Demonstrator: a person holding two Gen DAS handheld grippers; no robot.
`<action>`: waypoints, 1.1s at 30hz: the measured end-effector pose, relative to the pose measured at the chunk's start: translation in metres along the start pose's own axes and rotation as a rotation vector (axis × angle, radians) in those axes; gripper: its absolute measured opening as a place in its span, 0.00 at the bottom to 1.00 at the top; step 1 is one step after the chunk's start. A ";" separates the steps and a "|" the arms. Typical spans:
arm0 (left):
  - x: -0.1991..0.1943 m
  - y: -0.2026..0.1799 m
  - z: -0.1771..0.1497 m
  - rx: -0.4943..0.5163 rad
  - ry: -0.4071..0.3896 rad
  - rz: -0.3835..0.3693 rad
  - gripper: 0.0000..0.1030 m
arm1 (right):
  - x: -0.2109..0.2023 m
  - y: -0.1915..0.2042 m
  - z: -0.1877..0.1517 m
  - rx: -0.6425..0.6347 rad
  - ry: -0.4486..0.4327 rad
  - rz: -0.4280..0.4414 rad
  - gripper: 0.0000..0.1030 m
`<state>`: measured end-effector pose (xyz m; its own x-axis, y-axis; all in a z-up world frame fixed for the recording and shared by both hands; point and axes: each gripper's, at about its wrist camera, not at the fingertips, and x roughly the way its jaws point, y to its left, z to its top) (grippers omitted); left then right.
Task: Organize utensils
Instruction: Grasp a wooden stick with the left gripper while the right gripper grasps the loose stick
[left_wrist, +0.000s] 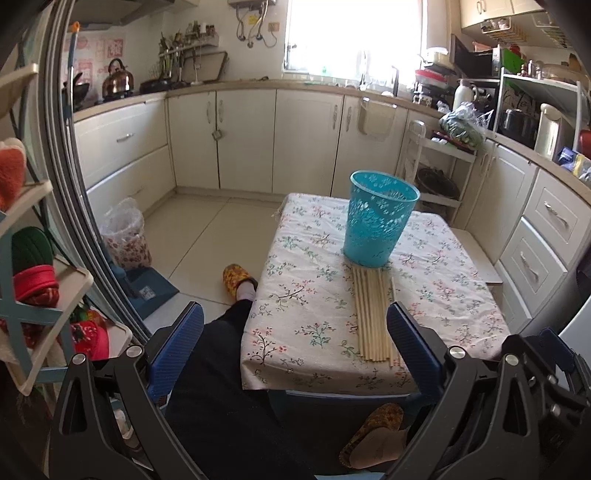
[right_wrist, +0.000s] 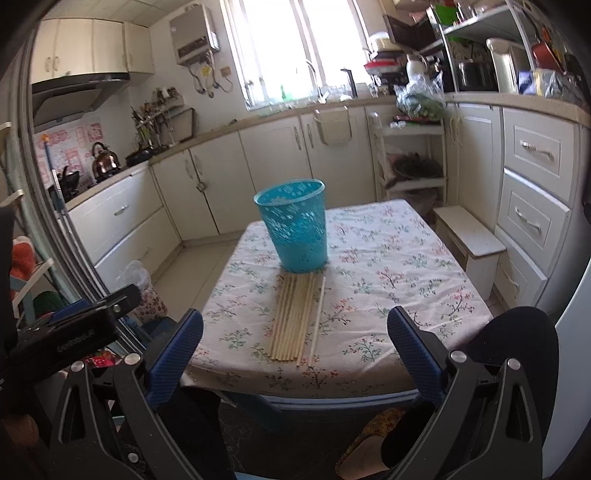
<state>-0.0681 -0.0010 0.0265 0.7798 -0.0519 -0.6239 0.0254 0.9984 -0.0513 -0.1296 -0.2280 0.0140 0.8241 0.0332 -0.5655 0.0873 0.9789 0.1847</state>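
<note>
Several pale wooden chopsticks (left_wrist: 373, 314) (right_wrist: 295, 321) lie side by side on a small table with a floral cloth (left_wrist: 303, 295) (right_wrist: 388, 280), their far ends against a turquoise lattice basket (left_wrist: 378, 218) (right_wrist: 297, 225) that stands upright. One chopstick (right_wrist: 317, 325) lies slightly apart at the right of the row. My left gripper (left_wrist: 295, 328) is open, held above the table's near edge, nothing between its blue fingers. My right gripper (right_wrist: 295, 332) is open too, hovering short of the chopsticks' near ends. The left gripper's body (right_wrist: 74, 332) shows at the left of the right wrist view.
A person's dark-trousered legs and patterned slippers (left_wrist: 238, 280) are beside and under the table. A lined bin (left_wrist: 125, 232) stands on the floor at left. A low white stool (right_wrist: 469, 236) sits right of the table. Kitchen cabinets and cluttered counters surround the room.
</note>
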 end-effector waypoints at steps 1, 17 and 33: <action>0.011 0.002 0.001 -0.002 0.015 0.006 0.93 | 0.014 -0.006 0.003 0.012 0.030 -0.022 0.93; 0.155 -0.020 0.009 0.019 0.228 -0.005 0.93 | 0.226 -0.037 0.008 -0.038 0.357 -0.090 0.33; 0.274 -0.084 0.020 0.086 0.339 -0.048 0.85 | 0.261 -0.060 0.016 -0.159 0.377 -0.012 0.09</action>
<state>0.1561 -0.0984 -0.1244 0.5252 -0.0895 -0.8463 0.1206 0.9923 -0.0301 0.0897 -0.2811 -0.1316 0.5582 0.0645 -0.8272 -0.0165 0.9976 0.0667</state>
